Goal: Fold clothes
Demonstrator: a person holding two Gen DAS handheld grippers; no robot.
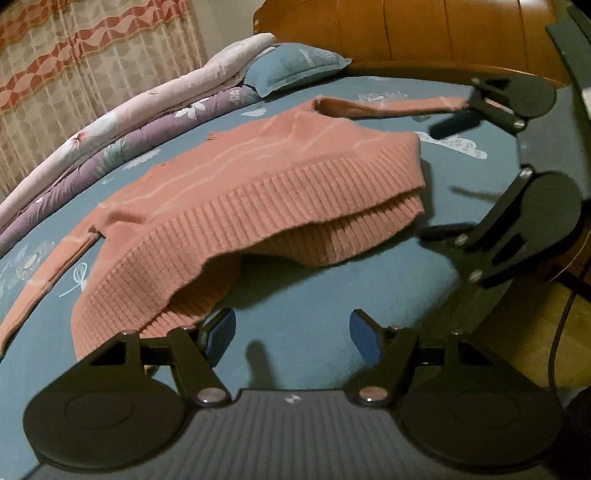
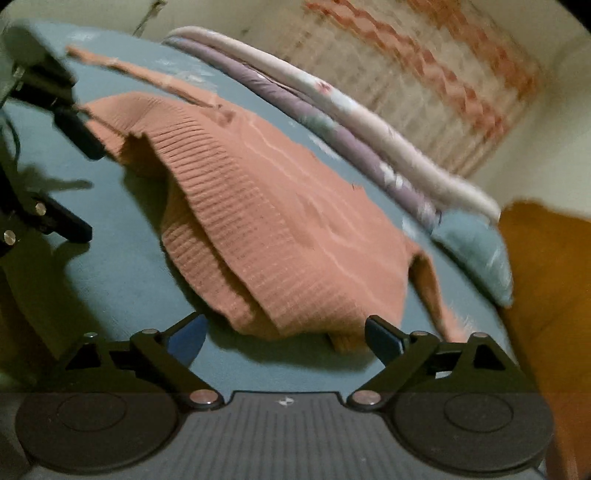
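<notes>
1. The pink knit sweater [image 1: 236, 177] lies spread on the blue bed sheet [image 1: 332, 295], ribbed hem [image 1: 258, 206] toward both claws, one sleeve [image 1: 388, 105] stretched toward the wooden headboard [image 1: 424, 33], the other trailing off the opposite side.
2. The left claw [image 1: 293, 336] is spread wide and holds nothing; it sits low just in front of the hem's near corner.
3. The right claw [image 2: 286, 338] is likewise spread and empty, hovering at the hem's other corner.
4. The hem gapes, top layer arched off the bottom one. Judging by this, any pinch at the hem should catch both layers, or the body will skew.
5. Take the two corners level with each other, so the fold line runs straight across.
6. The outstretched sleeves look likely to drag; whether they go in before or after a body fold, these views do not settle.
7. The folded quilt [image 1: 122, 125] and pillow [image 1: 295, 66] lie beyond the sweater, well clear.
</notes>
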